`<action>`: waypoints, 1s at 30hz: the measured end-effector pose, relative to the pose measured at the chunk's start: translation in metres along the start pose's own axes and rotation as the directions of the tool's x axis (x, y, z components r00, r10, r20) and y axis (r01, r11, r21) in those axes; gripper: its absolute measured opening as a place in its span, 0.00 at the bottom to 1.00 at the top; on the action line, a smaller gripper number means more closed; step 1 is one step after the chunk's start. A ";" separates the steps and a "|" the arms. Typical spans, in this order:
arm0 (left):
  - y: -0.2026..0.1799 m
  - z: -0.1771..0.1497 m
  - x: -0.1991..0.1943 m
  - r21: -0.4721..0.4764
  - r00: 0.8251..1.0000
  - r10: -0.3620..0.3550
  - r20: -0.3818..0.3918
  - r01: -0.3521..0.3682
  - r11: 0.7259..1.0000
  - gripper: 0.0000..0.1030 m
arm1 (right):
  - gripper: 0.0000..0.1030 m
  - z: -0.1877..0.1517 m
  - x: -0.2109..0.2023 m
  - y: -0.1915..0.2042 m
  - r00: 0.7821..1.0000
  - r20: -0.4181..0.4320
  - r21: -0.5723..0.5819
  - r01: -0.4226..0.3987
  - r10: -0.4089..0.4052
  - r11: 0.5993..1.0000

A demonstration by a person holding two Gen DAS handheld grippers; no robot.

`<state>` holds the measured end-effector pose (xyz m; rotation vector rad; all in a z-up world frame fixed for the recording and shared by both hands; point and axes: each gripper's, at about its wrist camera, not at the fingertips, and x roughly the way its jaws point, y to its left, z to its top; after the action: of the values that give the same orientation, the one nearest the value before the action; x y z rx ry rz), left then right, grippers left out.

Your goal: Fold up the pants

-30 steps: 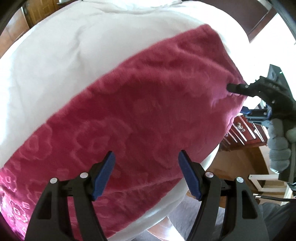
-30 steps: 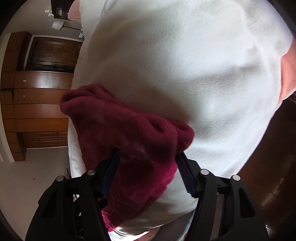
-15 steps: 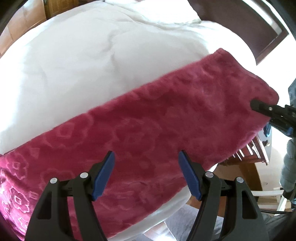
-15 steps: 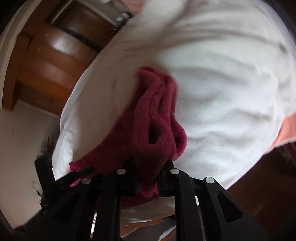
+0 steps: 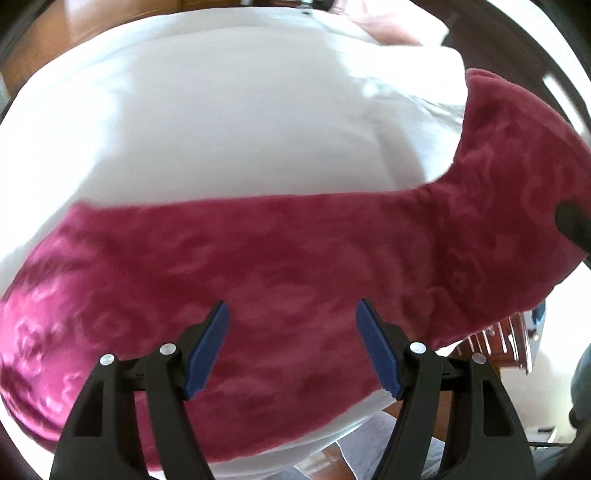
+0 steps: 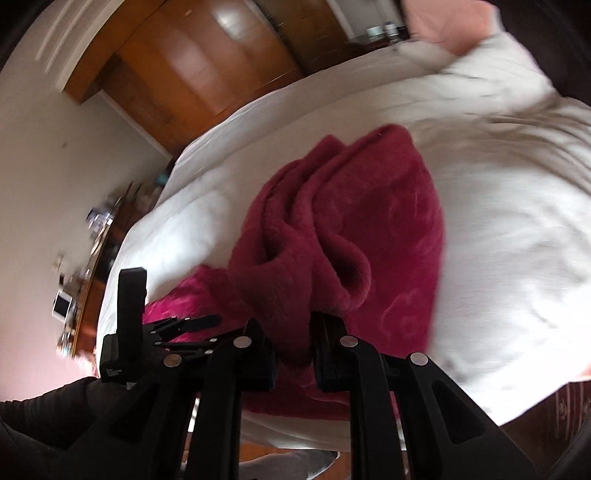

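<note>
Dark red fleece pants (image 5: 280, 258) with a faint flower pattern lie lengthwise across a white bed (image 5: 221, 122). My left gripper (image 5: 291, 347) hovers just above their middle, open, blue pads apart with nothing pinched. At the right the pants' end (image 5: 517, 177) is raised and curls back over the bed. My right gripper (image 6: 291, 350) is shut on that bunched end of the pants (image 6: 332, 236), and its dark tip (image 5: 572, 225) shows at the right edge of the left wrist view. The left gripper (image 6: 162, 328) appears low left in the right wrist view.
The white bed cover (image 6: 498, 229) spreads beyond the pants. A wooden wardrobe (image 6: 192, 70) stands behind the bed, a cluttered wooden dresser (image 6: 92, 258) at the left. A pink pillow (image 6: 450, 22) lies at the head. Wooden furniture (image 5: 498, 339) shows past the bed's right edge.
My right gripper closed on the pants' end, rose and rolled, lifting that end off the bed and carrying it inward. My left gripper slid along the pants, staying open.
</note>
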<state>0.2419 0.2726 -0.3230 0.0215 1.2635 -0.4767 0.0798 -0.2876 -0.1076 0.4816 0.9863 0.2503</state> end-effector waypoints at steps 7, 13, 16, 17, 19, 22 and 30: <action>0.081 -0.042 -0.029 -0.132 0.998 0.064 0.010 -0.062 0.989 0.69 | 0.14 -0.031 0.090 0.086 0.983 -0.161 -0.109 -0.103 0.084 0.989; 0.138 -0.086 -0.046 -0.212 0.994 0.105 -0.012 -0.105 0.972 0.69 | 0.14 -0.094 0.160 0.150 0.950 -0.311 -0.271 -0.123 0.034 0.955; 0.157 -0.105 -0.050 -0.246 0.993 0.117 -0.024 -0.119 0.962 0.69 | 0.14 -0.117 0.184 0.163 0.938 -0.346 -0.301 -0.111 0.000 0.947; 0.163 -0.111 -0.051 -0.258 0.992 0.120 -0.030 -0.124 0.958 0.69 | 0.14 -0.123 0.190 0.161 0.936 -0.353 -0.301 -0.103 -0.010 0.948; 0.173 -0.120 -0.051 -0.272 0.992 0.121 -0.035 -0.126 0.954 0.69 | 0.14 -0.130 0.201 0.160 0.930 -0.366 -0.304 -0.087 -0.032 0.949; 0.185 -0.130 -0.053 -0.282 0.993 0.112 -0.036 -0.117 0.952 0.69 | 0.15 -0.139 0.223 0.163 0.920 -0.388 -0.295 -0.068 -0.054 0.953; 0.182 -0.108 -0.039 -0.244 0.997 0.075 -0.025 -0.078 0.967 0.69 | 0.43 -0.144 0.250 0.168 0.898 -0.441 -0.233 -0.101 -0.013 0.967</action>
<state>0.1999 0.4797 -0.3659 -0.1344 1.3249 -0.2517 0.0939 0.0012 -0.2742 0.2152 1.3654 0.5358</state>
